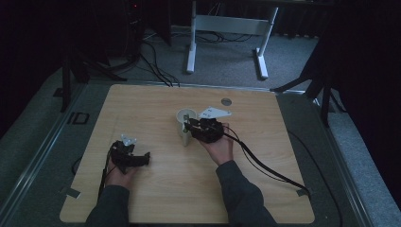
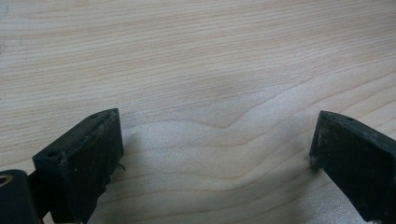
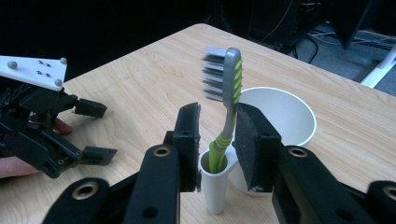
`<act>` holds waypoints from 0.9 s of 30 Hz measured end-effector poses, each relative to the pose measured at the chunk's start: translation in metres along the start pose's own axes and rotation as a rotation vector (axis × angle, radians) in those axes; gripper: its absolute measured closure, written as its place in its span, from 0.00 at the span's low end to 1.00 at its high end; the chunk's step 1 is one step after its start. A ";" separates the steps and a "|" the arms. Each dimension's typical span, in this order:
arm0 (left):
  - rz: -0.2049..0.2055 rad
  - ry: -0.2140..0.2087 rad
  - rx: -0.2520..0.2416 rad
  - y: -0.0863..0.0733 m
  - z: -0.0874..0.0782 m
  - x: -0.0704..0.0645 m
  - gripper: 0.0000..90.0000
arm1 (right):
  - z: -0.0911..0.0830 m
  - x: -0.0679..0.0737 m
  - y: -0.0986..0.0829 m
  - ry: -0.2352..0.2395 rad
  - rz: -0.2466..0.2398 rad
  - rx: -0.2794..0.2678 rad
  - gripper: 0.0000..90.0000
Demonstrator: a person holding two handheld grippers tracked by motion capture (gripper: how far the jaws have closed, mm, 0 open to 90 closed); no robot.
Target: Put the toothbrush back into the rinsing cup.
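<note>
Looking mid-frame, I see a white cup (image 3: pixel 280 112) behind my right gripper (image 3: pixel 217 140), jaws narrowed around a green toothbrush (image 3: pixel 226 93) standing in a small holder (image 3: pixel 215 186). Left gripper (image 2: pixel 215 154) gapes wide over bare table (image 2: pixel 196 60), lower left.

The tabletop (image 2: pixel 210 70) is pale wood, or a wood-look board, with wavy grain and a smooth matt finish. The left gripper (image 2: pixel 215 149) has jaws of dull black material, rubbery and scuffed along the edges, with small holes in the ends. The right gripper (image 3: pixel 215 135) has the same matt black look, with shiny metal screw seats in its arms and a slightly rough, grainy face on one pad. The toothbrush (image 3: pixel 226 93) looks like plastic, grey with glossy lime-green grip ribs and pale bristles. Its small holder (image 3: pixel 215 186) is smooth white plastic. The cup (image 3: pixel 280 112) is white and matt, perhaps paper. The sleeves (image 1: pixel 243 194) are dark cloth.
</note>
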State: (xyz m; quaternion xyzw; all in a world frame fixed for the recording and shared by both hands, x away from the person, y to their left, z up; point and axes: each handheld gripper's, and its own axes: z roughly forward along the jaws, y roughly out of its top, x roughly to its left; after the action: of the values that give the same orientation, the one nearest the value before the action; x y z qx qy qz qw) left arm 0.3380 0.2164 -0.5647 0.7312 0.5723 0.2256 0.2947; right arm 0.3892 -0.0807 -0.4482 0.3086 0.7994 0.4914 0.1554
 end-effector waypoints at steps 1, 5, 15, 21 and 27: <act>0.000 0.000 0.000 0.000 0.000 0.000 0.04 | 0.000 0.000 0.000 0.001 -0.001 0.001 0.76; -0.001 0.000 0.000 0.000 0.000 0.000 0.04 | -0.001 0.002 -0.001 0.002 -0.006 0.001 0.74; -0.001 0.000 0.000 0.000 0.000 0.000 0.04 | -0.007 0.001 0.000 -0.007 -0.020 0.009 0.72; -0.001 0.000 0.000 0.000 0.000 0.000 0.04 | -0.009 0.003 0.000 -0.005 -0.031 0.021 0.71; -0.001 0.000 0.000 0.000 0.000 0.000 0.04 | -0.013 0.004 -0.002 -0.010 -0.035 0.031 0.71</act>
State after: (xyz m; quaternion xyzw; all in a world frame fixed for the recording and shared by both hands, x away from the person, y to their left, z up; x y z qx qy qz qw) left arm 0.3379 0.2163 -0.5647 0.7309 0.5727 0.2254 0.2949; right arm 0.3787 -0.0879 -0.4434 0.2995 0.8113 0.4748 0.1630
